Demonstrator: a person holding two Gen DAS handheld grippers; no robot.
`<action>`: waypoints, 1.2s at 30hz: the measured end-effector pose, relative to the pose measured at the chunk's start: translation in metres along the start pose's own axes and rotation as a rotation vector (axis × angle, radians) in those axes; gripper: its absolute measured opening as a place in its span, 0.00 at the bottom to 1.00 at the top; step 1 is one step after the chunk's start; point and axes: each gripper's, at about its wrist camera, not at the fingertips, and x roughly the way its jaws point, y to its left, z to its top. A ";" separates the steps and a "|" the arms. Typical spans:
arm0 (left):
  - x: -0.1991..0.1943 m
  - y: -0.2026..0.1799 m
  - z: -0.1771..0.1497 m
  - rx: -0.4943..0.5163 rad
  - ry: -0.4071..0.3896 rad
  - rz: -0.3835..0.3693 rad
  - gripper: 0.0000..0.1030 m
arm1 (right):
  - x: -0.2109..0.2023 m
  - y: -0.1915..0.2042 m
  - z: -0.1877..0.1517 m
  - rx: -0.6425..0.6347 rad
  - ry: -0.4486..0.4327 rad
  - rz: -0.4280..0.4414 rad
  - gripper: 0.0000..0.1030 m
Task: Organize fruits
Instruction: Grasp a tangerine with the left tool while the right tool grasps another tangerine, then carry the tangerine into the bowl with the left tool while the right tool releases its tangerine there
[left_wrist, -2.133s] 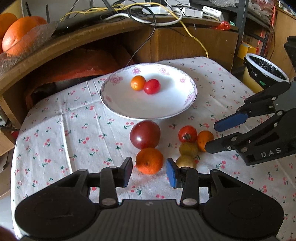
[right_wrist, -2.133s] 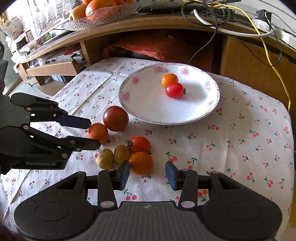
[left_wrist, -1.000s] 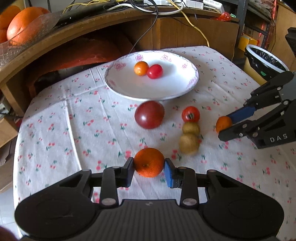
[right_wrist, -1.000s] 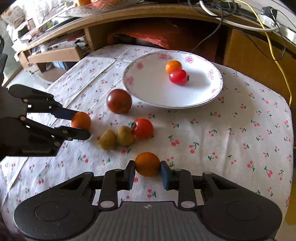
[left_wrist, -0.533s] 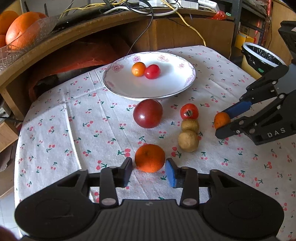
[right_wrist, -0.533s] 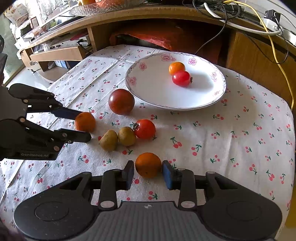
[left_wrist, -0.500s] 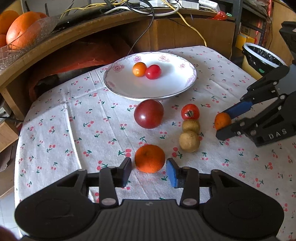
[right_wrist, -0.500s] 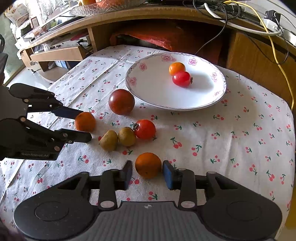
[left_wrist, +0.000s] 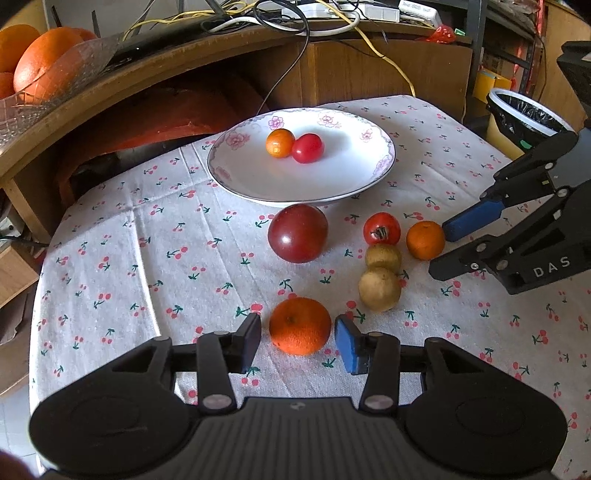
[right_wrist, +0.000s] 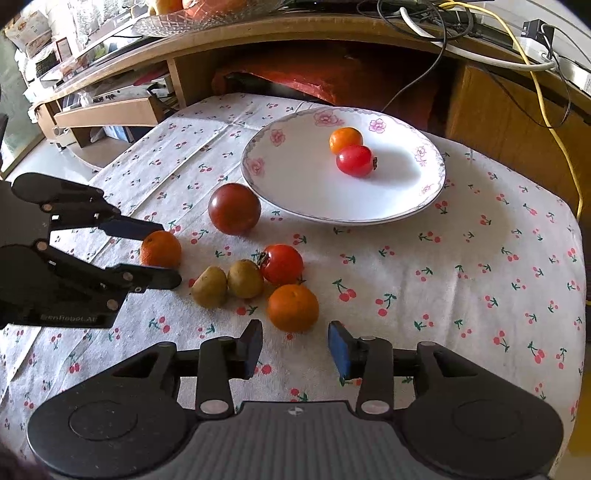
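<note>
Left hand-held gripper (left_wrist: 298, 338): jaws apart, bracketing an orange (left_wrist: 300, 326) at lower centre on the counter (left_wrist: 110, 258), not touching it. Right hand-held gripper (right_wrist: 295, 343): jaws apart, second orange (right_wrist: 293, 307) just ahead. Plate (left_wrist: 369, 177), upper centre: two small fruits. Between plate and oranges: a dark tomato (left_wrist: 297, 233), a red tomato (left_wrist: 381, 228), two yellowish fruits (left_wrist: 380, 282).

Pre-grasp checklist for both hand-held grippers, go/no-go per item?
1. Left hand-held gripper open: ok.
2. Orange centred between its fingers: ok.
3. Right hand-held gripper open: ok.
4. Small orange inside its fingers: not ok, it sits just ahead of the tips.
5. Free room on plate: ok, it holds two small fruits.
6. Neighbouring red tomato clear of small orange: cannot tell.
</note>
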 end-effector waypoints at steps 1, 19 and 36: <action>0.000 0.000 0.001 0.002 0.001 0.002 0.50 | 0.001 0.001 0.001 -0.003 -0.003 -0.002 0.35; 0.000 -0.003 0.002 -0.030 0.018 0.018 0.41 | 0.006 0.003 0.007 0.000 -0.002 -0.018 0.24; -0.007 -0.005 0.040 -0.037 -0.053 0.025 0.41 | -0.008 -0.002 0.026 0.030 -0.088 -0.037 0.24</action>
